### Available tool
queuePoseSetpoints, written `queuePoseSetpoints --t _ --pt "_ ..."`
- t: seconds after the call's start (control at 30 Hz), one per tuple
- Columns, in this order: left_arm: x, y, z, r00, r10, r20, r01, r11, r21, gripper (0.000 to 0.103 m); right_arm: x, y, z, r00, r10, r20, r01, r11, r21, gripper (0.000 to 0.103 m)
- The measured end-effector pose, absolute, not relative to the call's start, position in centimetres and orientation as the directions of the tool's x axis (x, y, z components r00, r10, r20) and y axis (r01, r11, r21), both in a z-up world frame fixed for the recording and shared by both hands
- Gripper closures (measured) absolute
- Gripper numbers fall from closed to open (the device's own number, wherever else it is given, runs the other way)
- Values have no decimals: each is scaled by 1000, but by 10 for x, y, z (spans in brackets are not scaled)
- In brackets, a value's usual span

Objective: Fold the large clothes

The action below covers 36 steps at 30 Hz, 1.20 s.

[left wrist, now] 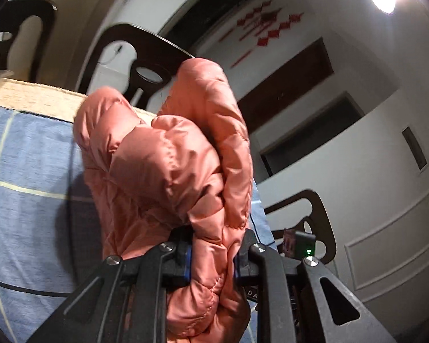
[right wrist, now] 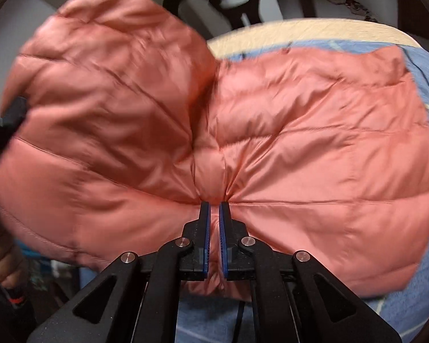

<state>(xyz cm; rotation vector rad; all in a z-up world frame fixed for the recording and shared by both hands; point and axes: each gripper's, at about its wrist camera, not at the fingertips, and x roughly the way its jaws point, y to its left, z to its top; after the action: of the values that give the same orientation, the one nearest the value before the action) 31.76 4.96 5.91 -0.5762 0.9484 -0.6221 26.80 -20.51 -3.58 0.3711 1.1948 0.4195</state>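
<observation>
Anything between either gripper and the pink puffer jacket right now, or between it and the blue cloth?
Nothing visible. The left gripper is clamped on a bunched part of the pink puffer jacket, and the right gripper pinches a quilted fold. Part of the jacket is raised; the rest lies directly on the blue checked cloth.

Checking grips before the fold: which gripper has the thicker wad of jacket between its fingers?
The left gripper: its fingers stand apart around a thick bunch of jacket. The right gripper pinches a thin fold, fingers nearly touching.
</observation>
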Motion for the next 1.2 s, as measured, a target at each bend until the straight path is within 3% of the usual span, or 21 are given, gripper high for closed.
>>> queuePoseSetpoints --t 0.17,0.33,0.57,0.77,0.87,1.2 --pt "324 -15 62 373 -705 -603 311 707 -635 83 261 -267 -28 410 511 -756 5 827 562 97" --pt "331 -100 20 287 -642 -710 410 753 -515 82 253 -320 -26 464 500 -732 81 798 597 95" --pt "315 -153 6 316 -563 -763 572 755 -320 73 244 -383 -20 524 477 -706 197 739 645 68" --pt "303 -136 17 344 -607 -716 585 735 -342 71 278 -367 21 518 576 -633 44 721 692 54" --pt "295 -127 16 351 -624 -698 588 727 -354 69 300 -339 37 466 616 -635 -62 738 672 53" --pt "286 -137 1 363 -638 -679 602 717 -351 64 318 -293 64 373 553 -745 -257 833 490 46"
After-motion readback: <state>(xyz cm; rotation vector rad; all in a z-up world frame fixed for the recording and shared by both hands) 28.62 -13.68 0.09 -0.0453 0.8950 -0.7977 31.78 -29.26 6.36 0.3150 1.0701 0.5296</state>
